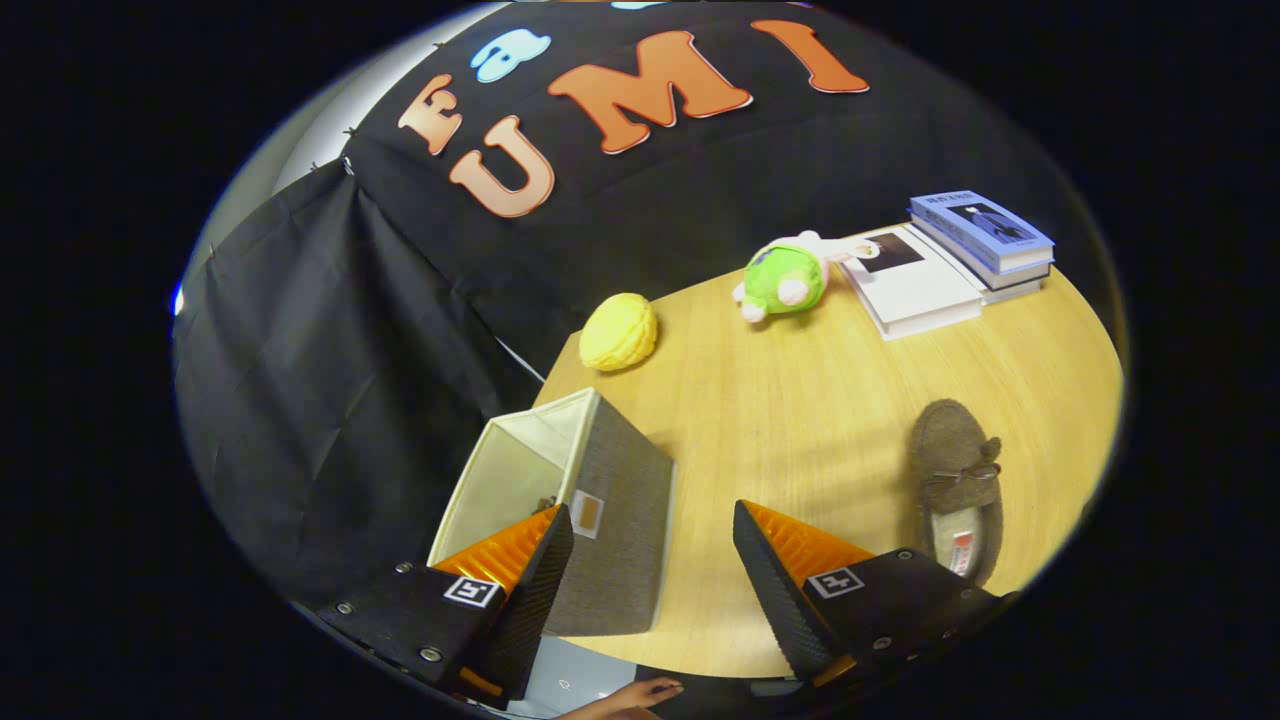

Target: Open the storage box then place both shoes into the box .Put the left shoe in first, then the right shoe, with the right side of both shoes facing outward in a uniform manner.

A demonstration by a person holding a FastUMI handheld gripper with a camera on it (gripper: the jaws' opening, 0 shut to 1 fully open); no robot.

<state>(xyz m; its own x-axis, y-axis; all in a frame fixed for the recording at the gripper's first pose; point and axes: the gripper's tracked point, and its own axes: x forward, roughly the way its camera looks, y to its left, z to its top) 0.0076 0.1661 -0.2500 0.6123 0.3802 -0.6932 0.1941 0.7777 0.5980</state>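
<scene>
A grey fabric storage box (610, 520) stands open on the wooden table (800, 400), its pale lining showing, with something small and dark just visible inside near my left finger. My gripper (650, 520) hangs open above the box's right wall, nothing between its fingers. One fuzzy brown slipper (955, 480) with a bow lies on the table to the right, beyond my right finger (770, 560), toe pointing away.
A yellow round plush (618, 332) sits at the table's far left corner, a green and white plush toy (785, 278) beyond the middle, and stacked books (950, 265) at the far right. A hand (630, 698) shows below the table's near edge.
</scene>
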